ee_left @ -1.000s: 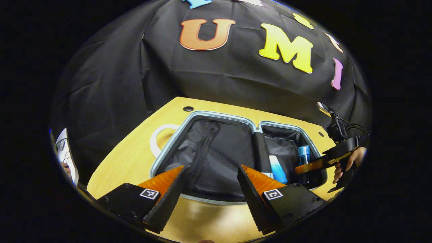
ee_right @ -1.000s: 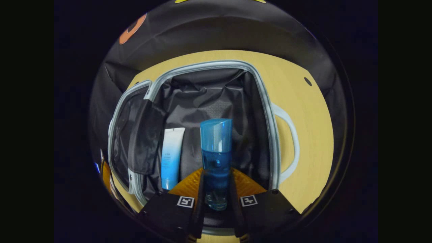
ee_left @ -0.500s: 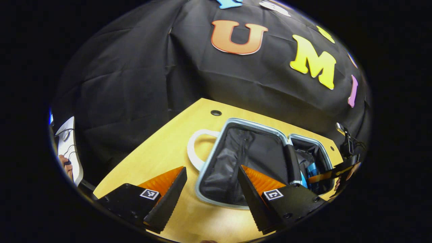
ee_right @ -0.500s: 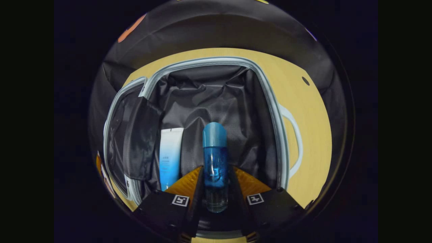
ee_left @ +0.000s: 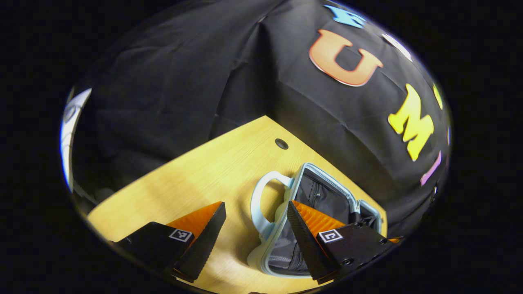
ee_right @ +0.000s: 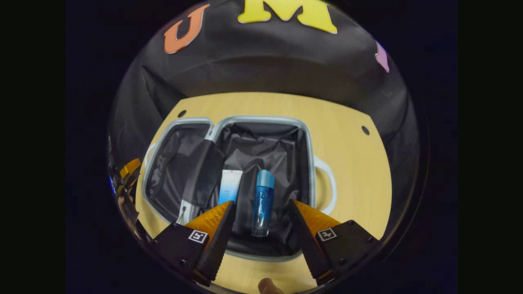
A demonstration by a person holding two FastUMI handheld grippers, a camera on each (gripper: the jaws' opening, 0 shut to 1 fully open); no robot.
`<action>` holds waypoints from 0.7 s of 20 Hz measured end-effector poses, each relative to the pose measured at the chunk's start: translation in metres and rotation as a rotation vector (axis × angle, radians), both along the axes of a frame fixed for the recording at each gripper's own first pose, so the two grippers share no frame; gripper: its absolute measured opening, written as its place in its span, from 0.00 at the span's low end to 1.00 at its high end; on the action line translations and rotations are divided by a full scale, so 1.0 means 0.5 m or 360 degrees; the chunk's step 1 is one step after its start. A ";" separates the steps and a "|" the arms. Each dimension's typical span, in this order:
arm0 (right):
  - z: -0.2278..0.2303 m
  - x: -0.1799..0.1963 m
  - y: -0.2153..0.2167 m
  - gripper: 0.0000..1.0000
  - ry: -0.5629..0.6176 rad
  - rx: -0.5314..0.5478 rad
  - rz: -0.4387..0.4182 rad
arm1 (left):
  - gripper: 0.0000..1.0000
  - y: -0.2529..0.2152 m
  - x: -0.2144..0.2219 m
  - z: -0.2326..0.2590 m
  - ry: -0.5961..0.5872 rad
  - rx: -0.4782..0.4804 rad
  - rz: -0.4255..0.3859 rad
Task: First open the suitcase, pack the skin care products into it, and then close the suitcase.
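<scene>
The right gripper, fingers now spread wide and empty, has released the blue bottle beside the tube inside the open suitcase; the left gripper, equally open, swings toward its handle, closing next.

Hidden and cut-off parts around the suitcase

In the left gripper view, the near finger covers part of the suitcase's interior; in the right gripper view, a folded lining flap hides the white tube's lower end.
</scene>
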State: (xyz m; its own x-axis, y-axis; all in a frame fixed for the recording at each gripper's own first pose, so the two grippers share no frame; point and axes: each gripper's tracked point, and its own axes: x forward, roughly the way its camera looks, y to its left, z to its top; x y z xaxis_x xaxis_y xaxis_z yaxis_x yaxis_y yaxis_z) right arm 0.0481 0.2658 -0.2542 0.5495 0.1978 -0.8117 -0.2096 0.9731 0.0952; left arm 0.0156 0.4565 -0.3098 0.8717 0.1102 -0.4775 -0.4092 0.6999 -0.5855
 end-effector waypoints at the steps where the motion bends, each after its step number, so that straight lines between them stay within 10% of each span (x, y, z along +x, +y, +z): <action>1: 0.033 -0.014 -0.019 0.77 -0.0048 -0.0013 0.0006 | 0.95 0.000 0.010 -0.019 0.0003 -0.0091 0.0012; 5: 0.166 -0.081 -0.105 0.79 -0.0251 -0.0045 -0.0040 | 0.97 -0.010 0.031 -0.063 0.0008 -0.0238 -0.0012; 8: 0.275 -0.126 -0.179 0.81 -0.0478 -0.0066 -0.0140 | 0.55 -0.017 0.055 -0.079 0.0027 -0.0284 -0.0033; 10: 0.333 -0.151 -0.227 0.80 -0.0610 -0.0086 -0.0222 | 0.67 -0.028 0.066 -0.082 0.0027 -0.0330 -0.0050; 12: 0.376 -0.174 -0.266 0.81 -0.0703 -0.0098 -0.0303 | 0.25 -0.026 0.079 -0.086 0.0036 -0.0338 -0.0046; 14: 0.408 -0.192 -0.300 0.81 -0.0781 -0.0109 -0.0365 | 0.21 -0.023 0.086 -0.078 0.0031 -0.0339 -0.0034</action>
State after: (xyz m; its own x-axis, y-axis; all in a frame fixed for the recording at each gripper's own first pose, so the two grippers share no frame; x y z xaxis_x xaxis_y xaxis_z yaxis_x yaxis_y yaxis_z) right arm -0.0477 0.1156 -0.0501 0.8899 -0.0163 -0.4558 0.0051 0.9997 -0.0257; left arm 0.0584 0.4448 -0.3489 0.8630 -0.0135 -0.5050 -0.4083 0.5701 -0.7130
